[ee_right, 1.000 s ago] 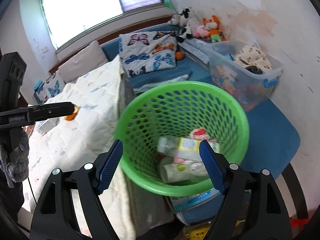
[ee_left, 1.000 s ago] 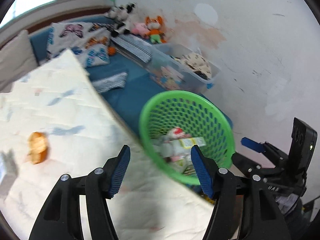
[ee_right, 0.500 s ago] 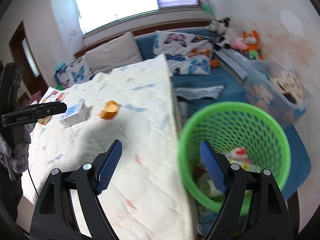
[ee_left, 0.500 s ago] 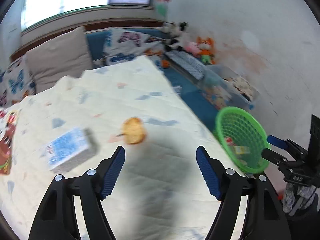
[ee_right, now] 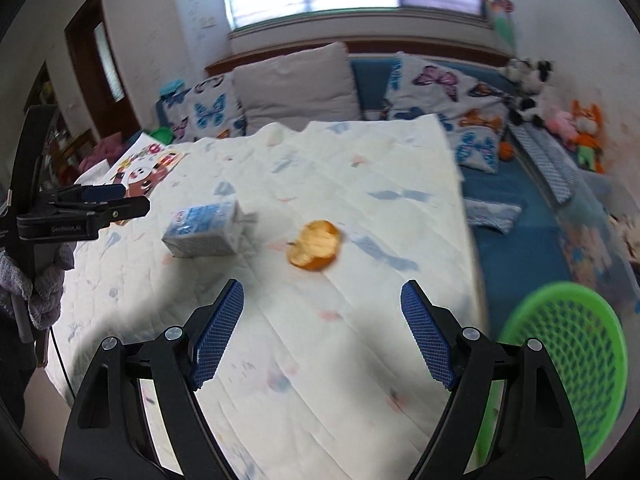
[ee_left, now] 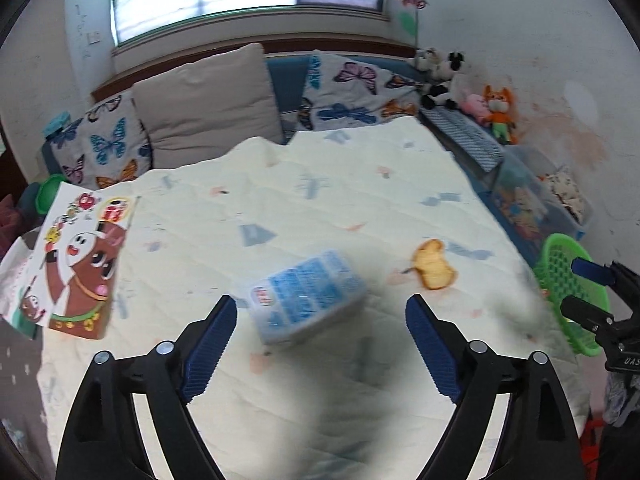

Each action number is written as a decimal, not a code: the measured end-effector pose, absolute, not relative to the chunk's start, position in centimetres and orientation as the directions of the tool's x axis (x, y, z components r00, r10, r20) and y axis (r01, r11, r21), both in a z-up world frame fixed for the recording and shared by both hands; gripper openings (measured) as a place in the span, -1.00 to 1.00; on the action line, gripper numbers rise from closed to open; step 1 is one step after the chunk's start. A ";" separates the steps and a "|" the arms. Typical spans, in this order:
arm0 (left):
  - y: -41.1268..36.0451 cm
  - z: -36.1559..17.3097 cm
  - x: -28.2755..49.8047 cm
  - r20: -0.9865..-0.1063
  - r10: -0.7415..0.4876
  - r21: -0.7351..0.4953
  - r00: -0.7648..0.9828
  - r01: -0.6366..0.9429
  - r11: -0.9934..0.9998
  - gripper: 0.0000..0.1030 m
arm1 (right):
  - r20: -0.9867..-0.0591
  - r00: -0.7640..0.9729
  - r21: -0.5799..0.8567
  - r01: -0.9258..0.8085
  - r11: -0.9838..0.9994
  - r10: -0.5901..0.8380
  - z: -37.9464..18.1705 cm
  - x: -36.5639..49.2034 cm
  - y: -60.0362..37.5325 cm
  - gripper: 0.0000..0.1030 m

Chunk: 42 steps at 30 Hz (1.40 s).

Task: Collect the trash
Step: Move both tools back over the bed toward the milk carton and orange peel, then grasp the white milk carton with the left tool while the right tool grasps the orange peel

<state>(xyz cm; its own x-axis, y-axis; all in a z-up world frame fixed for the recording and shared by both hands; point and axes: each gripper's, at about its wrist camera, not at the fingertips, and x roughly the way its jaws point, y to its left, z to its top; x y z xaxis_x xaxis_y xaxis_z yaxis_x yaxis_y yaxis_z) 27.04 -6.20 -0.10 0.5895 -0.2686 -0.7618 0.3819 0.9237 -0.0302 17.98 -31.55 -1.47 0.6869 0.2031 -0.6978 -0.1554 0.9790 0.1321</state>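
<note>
A blue-and-white carton (ee_left: 308,296) lies on the quilted cream bed cover (ee_left: 360,208), just ahead of my open, empty left gripper (ee_left: 320,344). An orange bitten fruit piece (ee_left: 434,270) lies to its right. In the right wrist view the fruit piece (ee_right: 316,245) lies ahead of my open, empty right gripper (ee_right: 320,340), with the carton (ee_right: 204,229) to its left. The green mesh basket (ee_right: 568,368) stands off the bed's right edge, also seen in the left wrist view (ee_left: 568,280). The left gripper shows from the side (ee_right: 116,204) and the right one too (ee_left: 592,284).
A cartoon-printed paper bag (ee_left: 76,256) lies at the bed's left edge. Butterfly pillows (ee_left: 352,96) and a beige cushion (ee_left: 208,96) line the back. Plush toys (ee_left: 496,108) and a clear storage bin (ee_left: 552,200) stand along the right wall.
Both grippers have swung left from above the green basket to over the bed. The carton and the fruit piece now lie in front of them; the basket has slid to the right edge.
</note>
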 end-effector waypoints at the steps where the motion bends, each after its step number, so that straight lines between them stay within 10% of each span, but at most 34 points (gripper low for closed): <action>1: -5.6 -0.2 27.4 -0.762 -0.260 -0.025 0.593 0.375 0.927 0.64 | -0.702 0.682 0.130 -0.162 0.978 0.207 -1.6 18.7 -31.1 0.57; 21: -4.0 -4.3 31.4 -0.791 -0.281 -0.054 0.544 0.396 0.917 0.67 | -0.813 0.549 0.156 -0.112 0.981 0.192 -11.0 29.0 -28.5 0.57; 42: -7.6 -8.4 32.9 -0.820 -0.300 0.051 0.487 0.584 0.810 0.83 | -0.816 0.555 0.129 -0.099 0.987 0.162 -11.3 28.7 -29.0 -0.08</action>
<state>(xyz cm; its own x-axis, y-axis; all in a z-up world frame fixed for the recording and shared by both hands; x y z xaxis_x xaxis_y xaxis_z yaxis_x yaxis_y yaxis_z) 32.92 -7.59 -8.41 0.4870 -0.3001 -0.8202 0.5844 0.8099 0.0506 28.72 -29.01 -11.31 0.5545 0.1620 -0.8163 -0.0985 0.9867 0.1289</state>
